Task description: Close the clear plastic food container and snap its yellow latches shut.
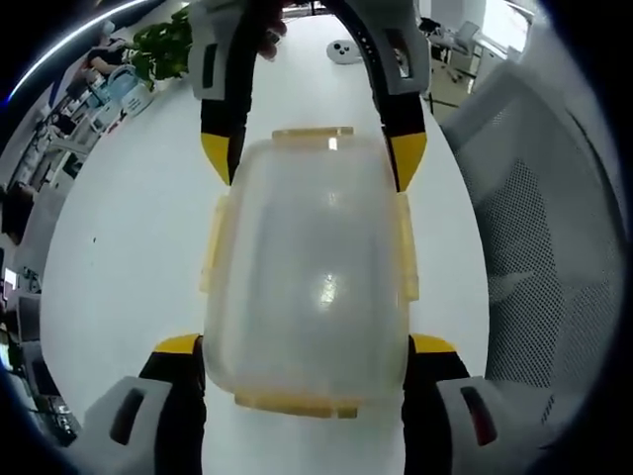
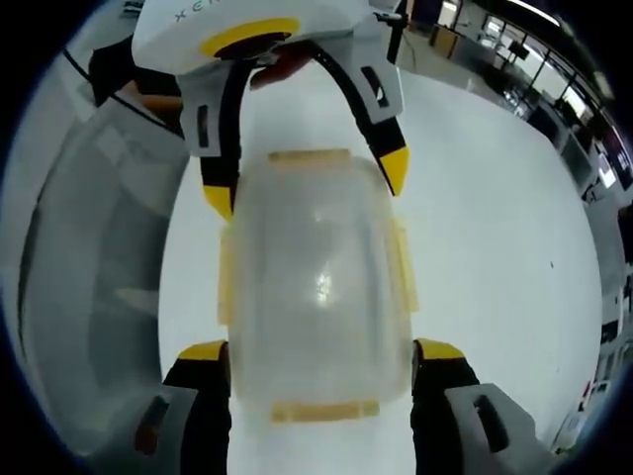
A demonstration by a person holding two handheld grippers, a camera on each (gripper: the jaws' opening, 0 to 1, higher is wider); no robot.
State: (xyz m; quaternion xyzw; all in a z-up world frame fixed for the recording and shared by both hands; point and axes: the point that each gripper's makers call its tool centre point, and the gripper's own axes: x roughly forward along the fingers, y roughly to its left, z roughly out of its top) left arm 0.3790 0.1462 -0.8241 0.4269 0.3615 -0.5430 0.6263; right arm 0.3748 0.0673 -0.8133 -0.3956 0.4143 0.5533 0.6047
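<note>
Container (image 1: 307,272) sits on the white table (image 1: 119,257), lid on, held between both claws from opposite ends. In the left gripper view its long axis runs 6 to 12 o'clock, straight ahead along the jaws. The left claw (image 1: 307,346) straddles the near end, one yellow-tipped jaw at 8 o'clock and one at 4 o'clock, both at or touching the container's side walls. The right claw (image 1: 315,158) enters from 12 o'clock and brackets the far end the same way.

In the right gripper view the layout mirrors: the right claw (image 2: 321,351) flanks the near end of the container (image 2: 312,282), and the left claw (image 2: 302,183) spans the far end at 12 o'clock. Both claws are spread wide, bracing the container; firm pinch pressure cannot be confirmed.

Yellow latches (image 1: 297,404) line all four edges. Whether each is snapped down cannot be told. Both claws are equally near; the end latches lie just beyond each claw's tips, so either suits them.
</note>
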